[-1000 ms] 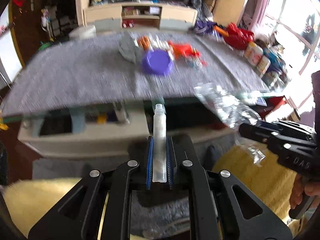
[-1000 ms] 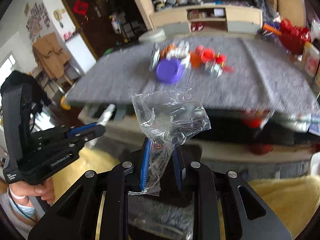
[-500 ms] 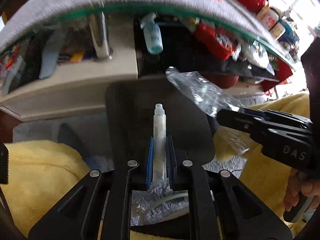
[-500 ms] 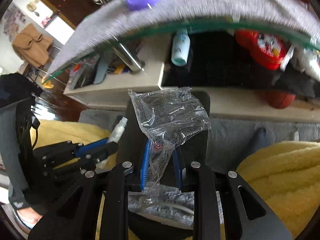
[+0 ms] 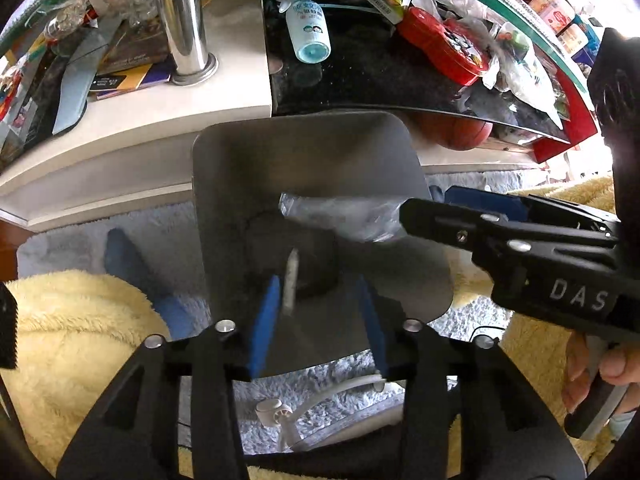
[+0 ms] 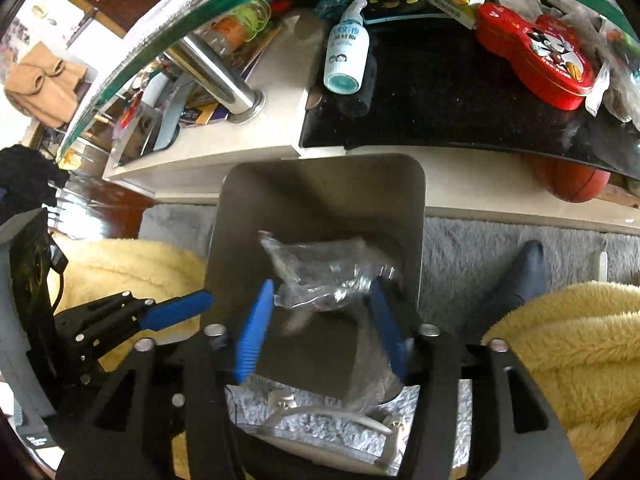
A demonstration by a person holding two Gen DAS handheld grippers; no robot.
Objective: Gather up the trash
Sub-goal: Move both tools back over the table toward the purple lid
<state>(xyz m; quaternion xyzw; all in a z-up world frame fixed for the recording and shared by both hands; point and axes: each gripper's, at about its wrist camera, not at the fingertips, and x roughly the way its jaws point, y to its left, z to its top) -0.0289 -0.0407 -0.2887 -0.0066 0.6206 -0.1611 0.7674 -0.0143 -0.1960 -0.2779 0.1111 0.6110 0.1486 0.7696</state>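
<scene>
Trash is dropping into a grey bin (image 5: 224, 168) standing on a pale rug below a cluttered glass-topped table, as a person in a fluffy yellow robe is working a handheld gripper in each hand. At left, the left gripper (image 5: 316, 312) is pointing steeply down over the bin's mouth with its blue-padded jaws opening; a small clear tube (image 5: 290, 282) is lying blurred beside the left pad, apparently no longer pinched, its long axis running roughly along the fingers and its narrow capped end pointing away from the camera, down toward the bin floor. At right, the right gripper (image 6: 320, 320) is hovering over the same bin with its jaws likewise opening, and a crumpled clear plastic wrapper (image 6: 320, 272) is sitting loose between and just beyond the pads, spread crosswise with its longer side running left to right across the opening. Judging by the parted pads on both sides, the release step of the collection is under way. The next move is likely calling for both grippers to lift clear of the bin's rim without snagging the wrapper, then to head back to the tabletop for further litter. Whether either piece is touching the bin's bottom cannot be told.
</scene>
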